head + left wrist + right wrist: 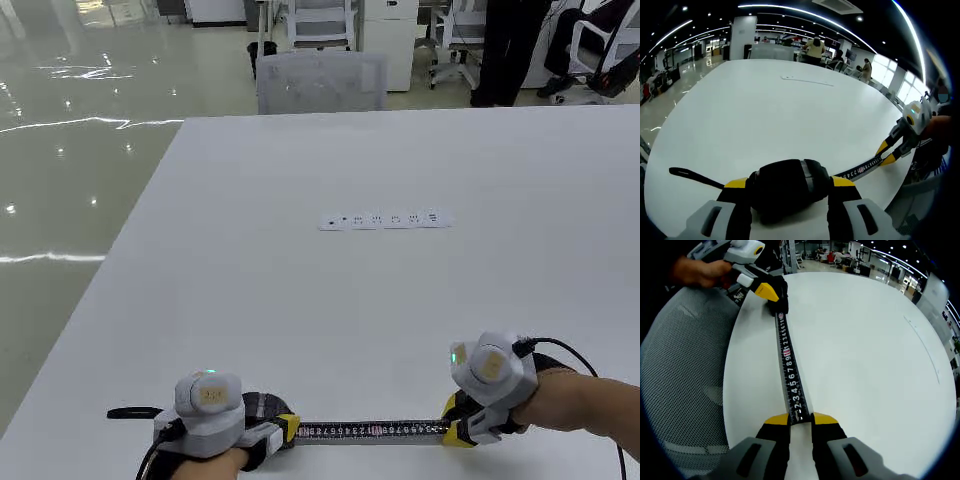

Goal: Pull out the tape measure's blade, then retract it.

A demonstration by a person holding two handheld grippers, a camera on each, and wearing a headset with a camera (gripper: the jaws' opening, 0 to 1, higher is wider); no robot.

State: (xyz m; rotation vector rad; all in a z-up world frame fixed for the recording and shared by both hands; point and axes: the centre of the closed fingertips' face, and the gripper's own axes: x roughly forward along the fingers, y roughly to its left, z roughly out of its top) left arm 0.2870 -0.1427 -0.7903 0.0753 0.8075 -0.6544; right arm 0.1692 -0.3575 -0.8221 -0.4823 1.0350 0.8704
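Along the near edge of the white table (380,320), the tape measure (262,408) rests with its blade (370,431) lying flat and extended between the two grippers. The left gripper (275,422) has its yellow-tipped jaws clamped on the measure's black body; in the left gripper view that body (785,187) is wedged between the two tips and touches both. A thin black strap (130,412) lies on the tabletop just left of the measure.

The dark blade, printed with pale numerals, runs in a straight line to the right gripper (452,425). In the right gripper view its jaws (797,418) are pinched together on the blade's free end, by the lowest numbers, and the blade (786,357) leads away to the left gripper (765,290) at the far end.

A flat white power strip (385,220) sits near the middle of the table, well apart from the tape. A grey mesh chair (320,80) stands beyond the far edge, and another mesh seat (685,370) is beside the near edge.
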